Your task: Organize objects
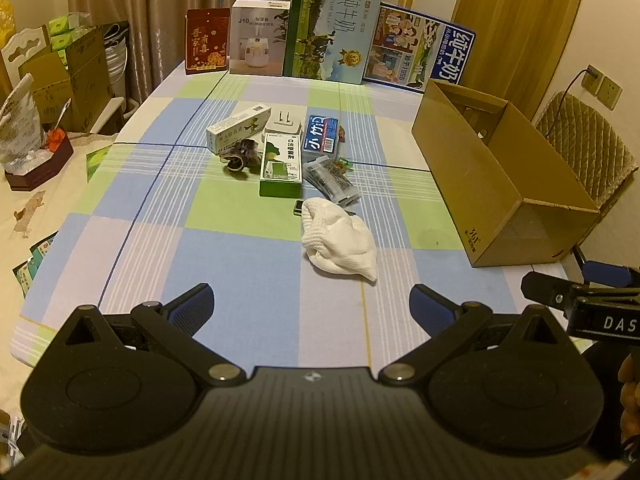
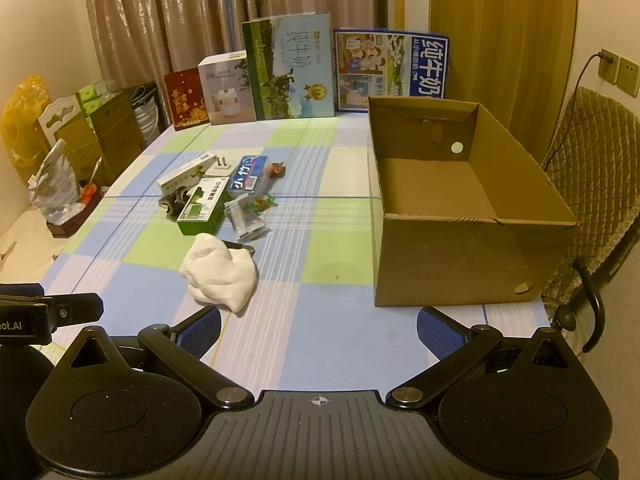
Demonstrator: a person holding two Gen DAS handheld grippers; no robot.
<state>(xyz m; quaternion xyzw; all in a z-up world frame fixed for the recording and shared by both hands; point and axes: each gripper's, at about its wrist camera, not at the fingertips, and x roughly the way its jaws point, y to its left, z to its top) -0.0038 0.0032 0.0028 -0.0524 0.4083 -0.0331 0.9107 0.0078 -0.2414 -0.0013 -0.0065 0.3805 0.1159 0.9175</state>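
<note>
A pile of small items lies mid-table: a white cloth, a green-and-white box, a long white box, a white plug, a blue case, clear snack packets and a dark tangled object. An open, empty cardboard box stands to the right. My left gripper is open and empty, near the table's front edge, short of the cloth. My right gripper is open and empty, in front of the cardboard box.
Tall cartons stand in a row along the table's far edge. A padded chair is right of the cardboard box. Cardboard boxes and bags crowd the left side. The checked tablecloth covers the table.
</note>
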